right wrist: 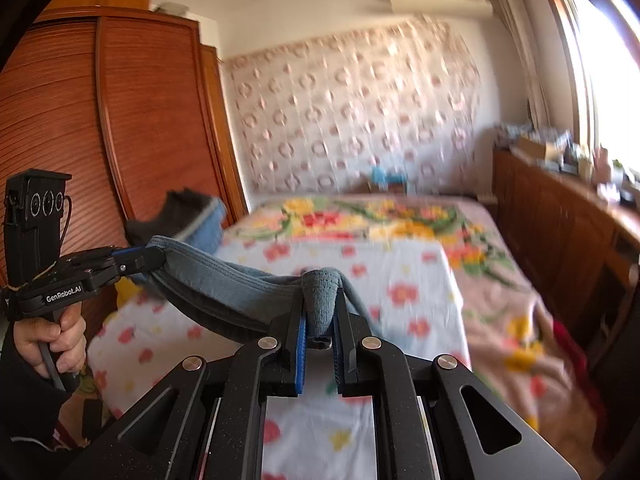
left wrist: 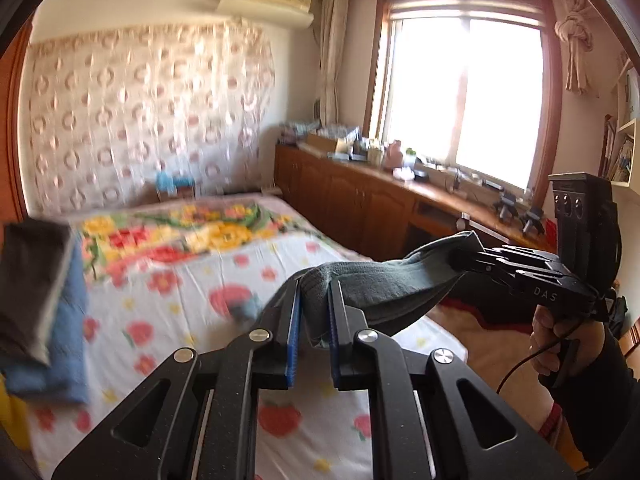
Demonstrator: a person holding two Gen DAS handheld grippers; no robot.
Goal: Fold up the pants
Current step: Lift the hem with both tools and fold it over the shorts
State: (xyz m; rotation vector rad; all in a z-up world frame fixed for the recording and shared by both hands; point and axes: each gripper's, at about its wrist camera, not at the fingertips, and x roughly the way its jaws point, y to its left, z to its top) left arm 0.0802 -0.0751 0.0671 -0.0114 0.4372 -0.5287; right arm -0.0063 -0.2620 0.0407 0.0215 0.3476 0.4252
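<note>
The pants (left wrist: pixel 372 288) hang in the air above the bed (left wrist: pixel 192 280), stretched by a grey-blue ribbed edge (likely the waistband) so they can be laid flat for folding. The left gripper (left wrist: pixel 314 312) pinches one end between its fingers, the right gripper (right wrist: pixel 320 316) the other. The cloth sags between them.

Home bedroom: bed (left wrist: pixel 192 280), wardrobe (right wrist: pixel 120 120), AC unit (left wrist: pixel 266 0).
</note>
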